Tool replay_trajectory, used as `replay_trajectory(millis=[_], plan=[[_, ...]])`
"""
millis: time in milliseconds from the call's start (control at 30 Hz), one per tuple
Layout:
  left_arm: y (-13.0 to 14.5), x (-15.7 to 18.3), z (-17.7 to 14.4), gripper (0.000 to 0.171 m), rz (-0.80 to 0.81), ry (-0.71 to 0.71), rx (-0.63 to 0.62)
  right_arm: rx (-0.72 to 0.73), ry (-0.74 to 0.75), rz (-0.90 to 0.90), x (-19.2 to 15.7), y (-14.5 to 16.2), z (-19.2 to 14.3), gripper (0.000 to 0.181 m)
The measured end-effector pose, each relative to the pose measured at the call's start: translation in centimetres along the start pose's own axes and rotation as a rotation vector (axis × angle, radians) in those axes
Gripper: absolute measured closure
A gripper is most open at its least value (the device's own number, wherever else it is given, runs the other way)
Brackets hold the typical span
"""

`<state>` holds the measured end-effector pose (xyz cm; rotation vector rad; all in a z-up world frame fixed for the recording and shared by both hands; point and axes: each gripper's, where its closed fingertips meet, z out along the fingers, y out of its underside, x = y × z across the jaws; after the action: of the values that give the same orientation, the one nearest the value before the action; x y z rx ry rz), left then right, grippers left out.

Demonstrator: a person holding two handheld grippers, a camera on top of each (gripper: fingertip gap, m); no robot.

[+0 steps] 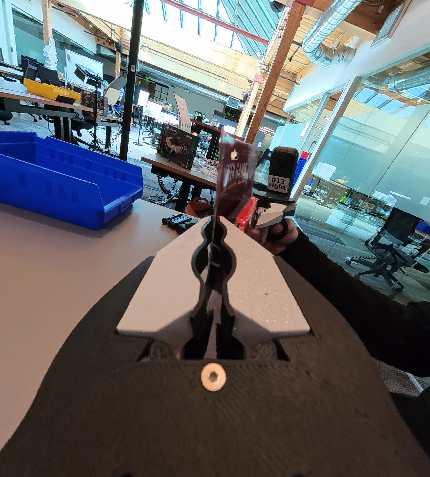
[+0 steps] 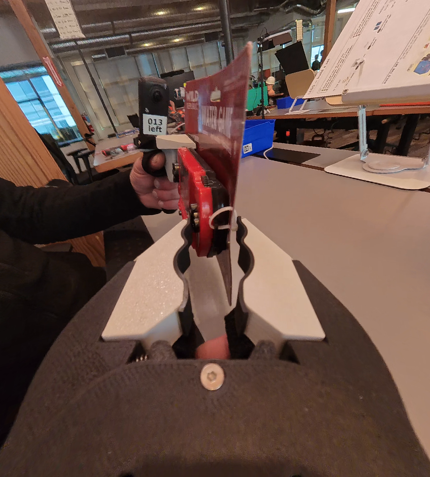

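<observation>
A red plastic toy [image 2: 201, 196] is tied with a white zip tie to a dark red backing card [image 2: 219, 108]. They are held upright above the grey table [image 2: 325, 232]. My right gripper [image 2: 212, 227] is shut on the lower end of the toy and card, one finger on each side. My left gripper [image 1: 215, 219] is shut on the thin edge of the card [image 1: 234, 170]. In the left wrist view the toy [image 1: 246, 215] sits just beyond the card, inside the right gripper [image 1: 257, 214]. The left gripper [image 2: 190, 144] also shows in the right wrist view, clamped on the card's far side.
A blue bin [image 1: 53, 175] and small black parts [image 1: 180, 222] lie on the table [image 1: 41, 258] to the left. A white stand [image 2: 389, 167] holding an instruction sheet [image 2: 389, 46] stands at the right. A wooden post [image 2: 2, 129] and a person's black sleeve [image 2: 53, 206] are at the left.
</observation>
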<state>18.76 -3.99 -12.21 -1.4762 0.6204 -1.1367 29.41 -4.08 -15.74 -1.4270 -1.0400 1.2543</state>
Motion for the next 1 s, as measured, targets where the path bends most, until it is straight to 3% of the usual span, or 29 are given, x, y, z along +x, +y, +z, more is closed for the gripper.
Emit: replay_trajectory(millis=[200,467,567,1000], plan=[[0.8,-0.3,-0.2,0.171,0.016,-0.018,0.002,0.048,-0.028,0.092,0.3,-0.1,0.3,0.133],[1.3,-0.5,-0.4,0.171,0.051,-0.027,0.018,0.103,-0.053,0.169,1.0,-0.2,0.5,0.148],[1.3,-0.9,-0.5,0.171,0.062,-0.04,0.02,0.057,-0.051,0.146,1.0,0.4,0.8,0.152],[1.5,-1.3,-0.8,0.171,0.078,-0.044,0.026,0.135,-0.049,0.226,2.0,-0.1,0.9,0.14]])
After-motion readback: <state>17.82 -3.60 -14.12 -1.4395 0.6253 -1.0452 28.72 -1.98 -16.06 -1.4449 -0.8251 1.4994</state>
